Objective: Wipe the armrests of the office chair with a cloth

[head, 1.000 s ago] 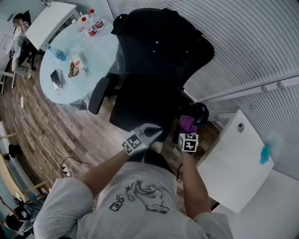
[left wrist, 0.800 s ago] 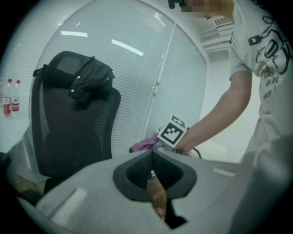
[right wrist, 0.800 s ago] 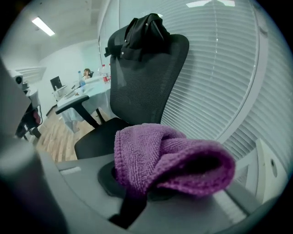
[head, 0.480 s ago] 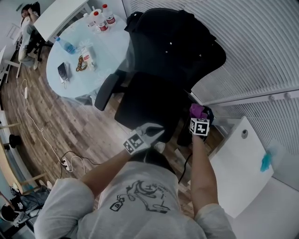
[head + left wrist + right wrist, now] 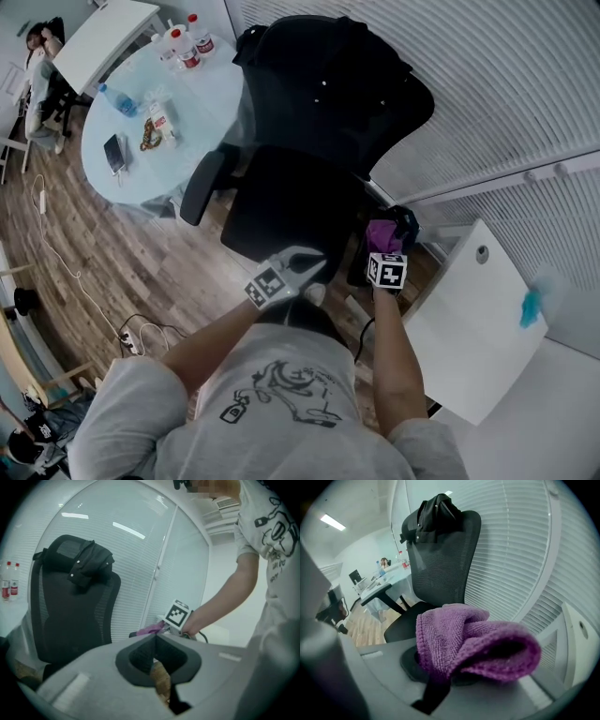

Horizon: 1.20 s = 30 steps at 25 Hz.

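The black office chair (image 5: 291,202) stands in front of me with a dark jacket (image 5: 323,66) draped over its backrest. My right gripper (image 5: 382,247) is shut on a purple cloth (image 5: 381,232), which rests on the chair's right armrest (image 5: 405,221). In the right gripper view the bunched cloth (image 5: 473,644) fills the space over the right gripper (image 5: 437,681) and hides the armrest. The left armrest (image 5: 204,184) is bare. My left gripper (image 5: 317,266) hovers shut and empty near the seat's front edge, and the left gripper view shows its pads (image 5: 140,660) pressed together.
A round pale table (image 5: 202,108) with bottles, a phone and snacks stands left of the chair. A white cabinet top (image 5: 469,323) sits close on the right. Window blinds (image 5: 506,84) run behind the chair. Cables (image 5: 141,333) lie on the wood floor. A person (image 5: 37,56) sits far left.
The right gripper pushed the purple cloth forward along the right armrest, then drew it back a little. The left gripper stayed where it was. My head view shifted slightly.
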Tool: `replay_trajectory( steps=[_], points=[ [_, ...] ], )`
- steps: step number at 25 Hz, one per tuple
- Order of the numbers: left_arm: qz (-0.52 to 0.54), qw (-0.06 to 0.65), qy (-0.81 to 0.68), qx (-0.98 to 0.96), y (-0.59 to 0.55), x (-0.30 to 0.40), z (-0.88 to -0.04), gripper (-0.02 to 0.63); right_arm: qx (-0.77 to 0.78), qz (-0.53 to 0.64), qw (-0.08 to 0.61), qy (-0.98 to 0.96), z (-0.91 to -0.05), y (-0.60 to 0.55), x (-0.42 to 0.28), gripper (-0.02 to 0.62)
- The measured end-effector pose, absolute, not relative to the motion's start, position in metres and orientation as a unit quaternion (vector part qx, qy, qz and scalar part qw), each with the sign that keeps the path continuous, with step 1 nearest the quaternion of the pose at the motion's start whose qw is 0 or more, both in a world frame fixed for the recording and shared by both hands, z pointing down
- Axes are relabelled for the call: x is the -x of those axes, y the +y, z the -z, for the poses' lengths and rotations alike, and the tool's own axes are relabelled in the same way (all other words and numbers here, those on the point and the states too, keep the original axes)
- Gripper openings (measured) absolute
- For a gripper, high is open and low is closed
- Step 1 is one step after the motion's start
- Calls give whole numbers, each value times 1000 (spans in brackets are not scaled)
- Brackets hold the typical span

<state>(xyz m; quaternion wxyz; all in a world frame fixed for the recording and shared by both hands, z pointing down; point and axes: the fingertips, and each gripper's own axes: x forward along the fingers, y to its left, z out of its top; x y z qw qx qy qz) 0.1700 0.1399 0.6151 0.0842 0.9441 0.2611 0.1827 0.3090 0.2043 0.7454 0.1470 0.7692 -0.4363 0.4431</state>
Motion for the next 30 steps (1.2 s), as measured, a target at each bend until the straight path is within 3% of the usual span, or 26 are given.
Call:
replay_trajectory(
  steps=[15,30],
  points=[
    [-181,79,301,-933,167,-174,-613,2,-778,-434,133,-434,-732,273,-193,31],
    [-190,83,287,-935,153,-164,-621,2,-769,-466,94,-428,-734,277,-194,29]
  ],
)
